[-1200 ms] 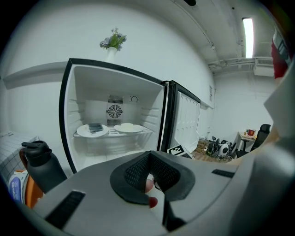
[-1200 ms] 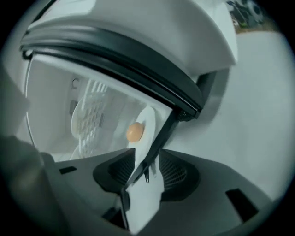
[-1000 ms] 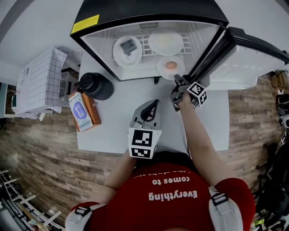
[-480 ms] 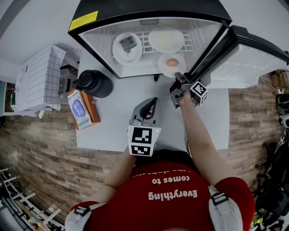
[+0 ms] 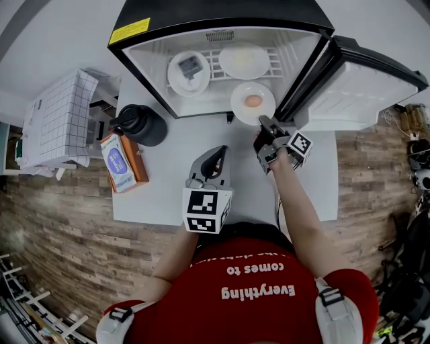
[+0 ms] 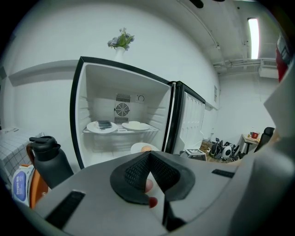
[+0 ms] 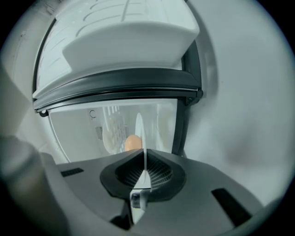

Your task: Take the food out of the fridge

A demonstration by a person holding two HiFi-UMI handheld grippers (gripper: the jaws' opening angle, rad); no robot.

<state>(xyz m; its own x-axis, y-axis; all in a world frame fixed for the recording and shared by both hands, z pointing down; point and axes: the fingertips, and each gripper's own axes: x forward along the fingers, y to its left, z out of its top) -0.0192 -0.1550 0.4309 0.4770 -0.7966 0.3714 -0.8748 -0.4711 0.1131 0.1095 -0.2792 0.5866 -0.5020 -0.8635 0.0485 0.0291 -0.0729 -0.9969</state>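
Nearest: person's red shirt, both forearms reaching fwd over the white desk. L gripper hovers over the desk's middle, pointing toward the fridge, jaws clenched tip to tip w/ nothing between. R gripper is further on, right of centre, toward the desk's far edge, just short of the fridge front. Its jaws are clamped on the near rim of a small plate; the right gripper view shows that plate edge-on, a thin white line pinched betw. the pads. Small plate carries one round orange-brown food item, approx. centred. It sits at the front right of the fridge opening, next to the door hinge, near rim poking past the fridge's front lip; resting or lifted, can't tell. Fridge stands along the desk's far edge, door swung wide to the right. Deeper in, on the wire shelf: left plate w/ a dark flat item, right plate w/ pale food, side by side. Desk's left edge: black jug beside the fridge, then a blue-and-orange carton just nearer. Off the desk, left: white grid-pattern box.
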